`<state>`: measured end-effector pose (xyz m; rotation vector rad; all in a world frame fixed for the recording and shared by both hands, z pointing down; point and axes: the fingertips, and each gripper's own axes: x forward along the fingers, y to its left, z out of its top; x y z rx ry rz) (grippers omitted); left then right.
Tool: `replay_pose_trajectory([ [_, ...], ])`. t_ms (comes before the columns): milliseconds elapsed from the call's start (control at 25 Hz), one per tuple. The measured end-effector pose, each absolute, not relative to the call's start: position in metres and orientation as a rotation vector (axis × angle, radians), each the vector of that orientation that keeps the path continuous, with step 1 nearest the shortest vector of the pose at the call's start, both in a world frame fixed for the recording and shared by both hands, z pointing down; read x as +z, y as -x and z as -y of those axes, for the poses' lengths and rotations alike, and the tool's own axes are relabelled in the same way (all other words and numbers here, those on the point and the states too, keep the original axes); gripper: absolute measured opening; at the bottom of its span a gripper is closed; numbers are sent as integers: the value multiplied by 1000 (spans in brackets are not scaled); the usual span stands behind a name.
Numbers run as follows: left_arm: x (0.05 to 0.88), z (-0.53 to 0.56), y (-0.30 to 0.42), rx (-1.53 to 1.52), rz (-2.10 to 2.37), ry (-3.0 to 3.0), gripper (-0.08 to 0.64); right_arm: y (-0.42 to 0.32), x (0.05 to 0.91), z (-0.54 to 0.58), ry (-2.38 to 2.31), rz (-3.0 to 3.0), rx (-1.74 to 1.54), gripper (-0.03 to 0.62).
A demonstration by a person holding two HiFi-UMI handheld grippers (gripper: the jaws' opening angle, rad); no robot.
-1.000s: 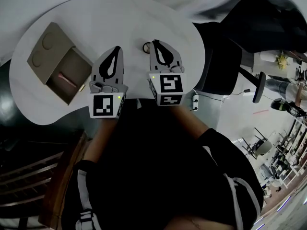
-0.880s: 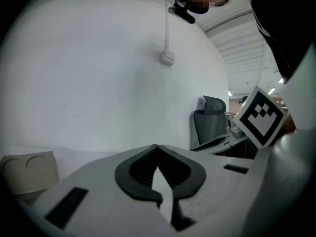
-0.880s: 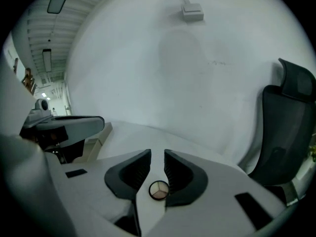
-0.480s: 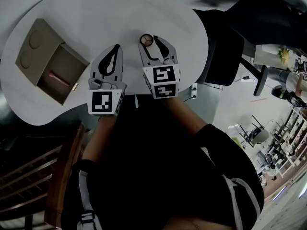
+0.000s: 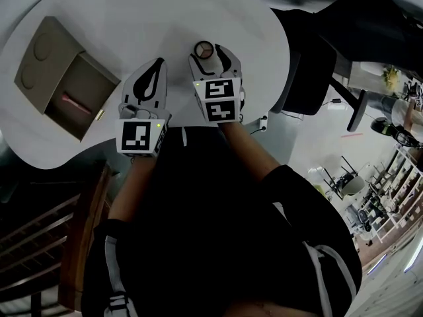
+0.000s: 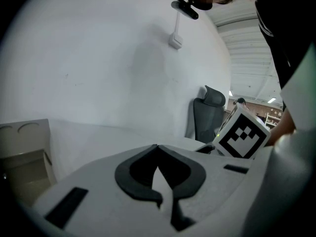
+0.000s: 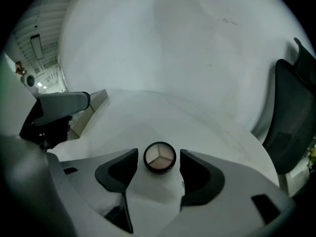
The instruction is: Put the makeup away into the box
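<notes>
two grippers: low over the table (image 5: 132, 18).
box (image 5: 63, 88): far left, open to receive makeup.
left gripper (image 5: 158, 63): pinched closed, empty, idle.
right gripper (image 7: 159, 154): jaws opening, straddling the compact (image 7: 159, 158) without touching, likely to grasp it.

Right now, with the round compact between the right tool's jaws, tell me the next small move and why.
Probably ease the right tool a little lower and close it on the eyeshadow compact. Its jaws are opening and stand either side of the compact, which lies flat on the white table, untouched. The cardboard box it belongs in sits open to the left.
</notes>
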<state>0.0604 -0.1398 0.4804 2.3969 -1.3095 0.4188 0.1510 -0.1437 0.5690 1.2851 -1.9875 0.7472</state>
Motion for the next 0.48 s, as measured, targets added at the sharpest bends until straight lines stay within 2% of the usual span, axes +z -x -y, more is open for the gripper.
replay_pose_trajectory([
  [440,484,140,-55,411,1311,-2394,6,-151,580,144,-1306,1948,722,267],
  [480,484,140,-54,410,1312,-2395,6,-151,580,145,-1310,1947,716,241],
])
